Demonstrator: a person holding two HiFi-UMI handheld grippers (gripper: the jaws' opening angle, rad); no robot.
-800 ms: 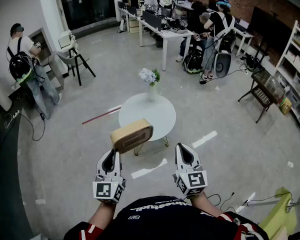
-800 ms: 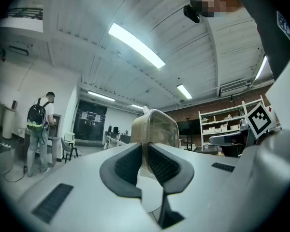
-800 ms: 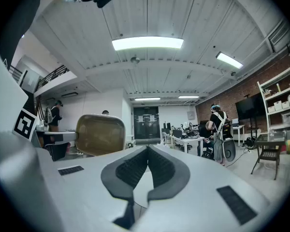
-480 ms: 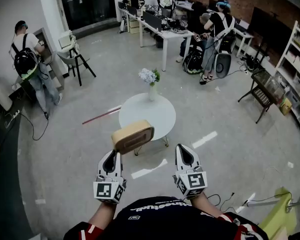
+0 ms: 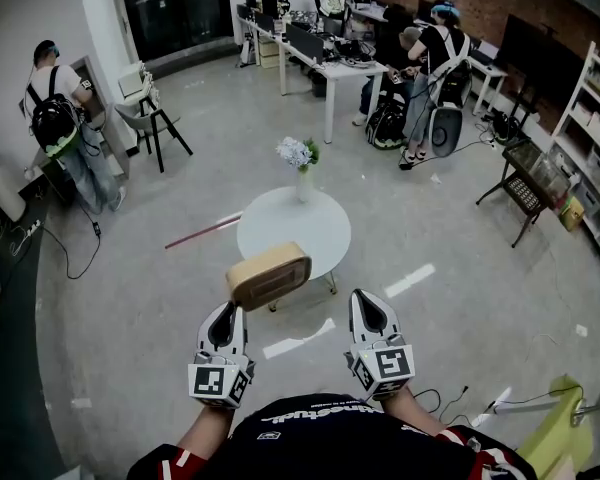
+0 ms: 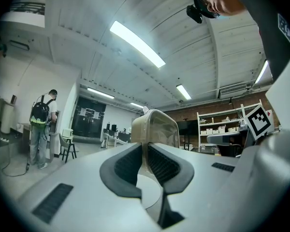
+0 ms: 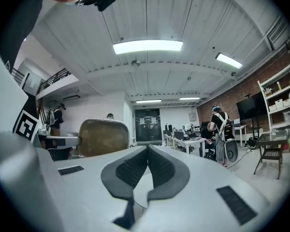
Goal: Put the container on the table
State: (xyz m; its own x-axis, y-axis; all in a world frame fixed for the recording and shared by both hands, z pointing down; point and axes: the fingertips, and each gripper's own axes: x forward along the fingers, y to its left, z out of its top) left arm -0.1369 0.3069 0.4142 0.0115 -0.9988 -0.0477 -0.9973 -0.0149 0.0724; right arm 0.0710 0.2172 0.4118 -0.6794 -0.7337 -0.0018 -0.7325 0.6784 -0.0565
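Note:
A tan, translucent container (image 5: 268,275) with rounded corners hangs in the air in front of me, tipped on its side. My left gripper (image 5: 229,309) is shut on its edge; in the left gripper view the pads pinch the thin wall of the container (image 6: 156,128) at the left gripper (image 6: 146,148) tips. My right gripper (image 5: 366,299) is level beside it, shut with nothing between its jaws. From the right gripper view the container (image 7: 103,136) shows off to the left of the right gripper (image 7: 147,150). The round white table (image 5: 320,233) stands just beyond the container.
A vase of flowers (image 5: 301,159) stands on the table's far edge. A red stick (image 5: 202,231) lies on the floor at the table's left. A person with a backpack (image 5: 58,120) stands far left, others at desks (image 5: 325,58) behind. Shelves (image 5: 595,138) line the right.
The person with the backpack at far left has turned and shifted a little. Both grippers and the held container stay almost where they were.

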